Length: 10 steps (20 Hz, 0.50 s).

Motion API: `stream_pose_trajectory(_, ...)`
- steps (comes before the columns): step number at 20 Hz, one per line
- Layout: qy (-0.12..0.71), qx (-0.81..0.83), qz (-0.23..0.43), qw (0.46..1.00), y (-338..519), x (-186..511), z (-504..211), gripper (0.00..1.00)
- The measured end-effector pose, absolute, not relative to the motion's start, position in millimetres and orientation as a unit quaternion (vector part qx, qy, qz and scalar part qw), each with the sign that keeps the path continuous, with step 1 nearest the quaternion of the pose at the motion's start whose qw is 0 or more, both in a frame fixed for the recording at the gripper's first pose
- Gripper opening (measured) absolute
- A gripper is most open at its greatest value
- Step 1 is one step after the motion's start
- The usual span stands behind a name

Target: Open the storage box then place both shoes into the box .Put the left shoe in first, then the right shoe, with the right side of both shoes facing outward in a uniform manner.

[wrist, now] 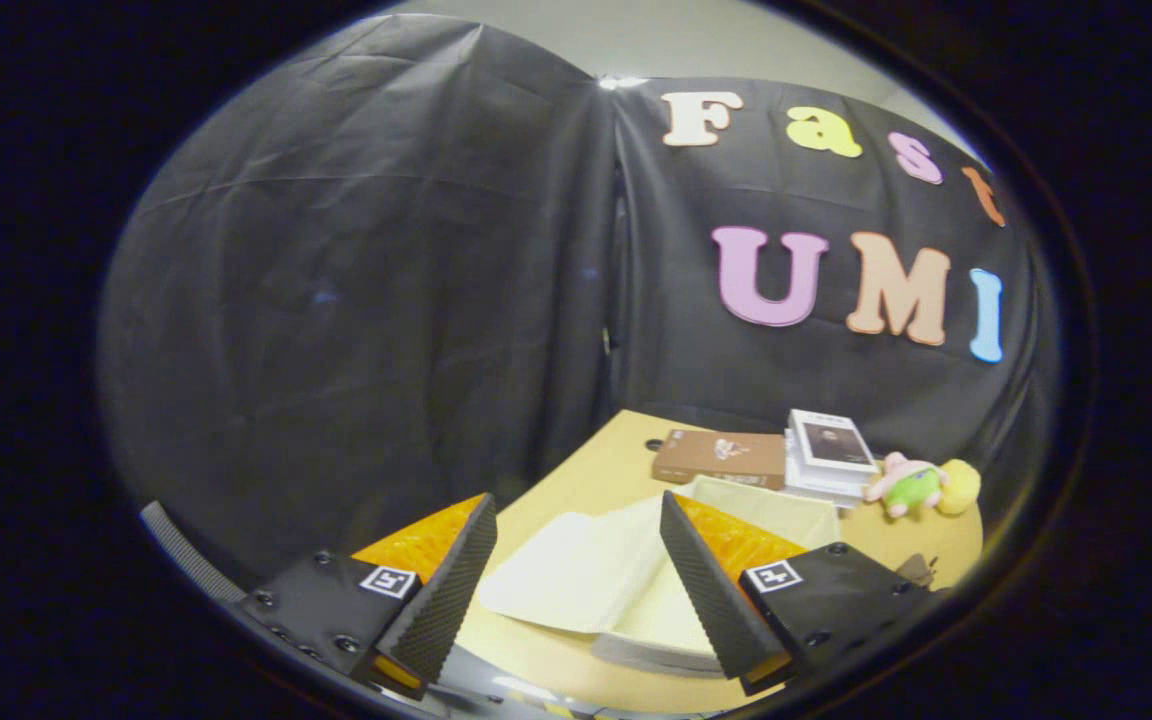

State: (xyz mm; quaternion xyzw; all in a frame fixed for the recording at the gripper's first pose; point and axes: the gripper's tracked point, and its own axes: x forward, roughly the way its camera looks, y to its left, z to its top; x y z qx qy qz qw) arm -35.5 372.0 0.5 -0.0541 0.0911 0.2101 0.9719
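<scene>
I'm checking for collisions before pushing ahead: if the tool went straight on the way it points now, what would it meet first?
The tool, fingers apart and holding nothing, points at the open storage box on the table. Its folded-out lid lies between the fingers, so probably that comes first, though depth is unclear.

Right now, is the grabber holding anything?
Gripper: open, holding nothing; its fingers sit apart above the open storage box.

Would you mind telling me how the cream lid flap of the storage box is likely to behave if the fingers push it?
The lid flap looks thin and flat, so probably light and somewhat bendy. It lies spread on the table beside the storage box, so it would likely hinge, not slide. The gripper is open.
</scene>
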Motion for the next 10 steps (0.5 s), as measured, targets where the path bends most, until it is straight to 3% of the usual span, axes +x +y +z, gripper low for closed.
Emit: stream_pose_trajectory(10,0.149,-0.076,0.03,0.985,162,48,-13,0.99)
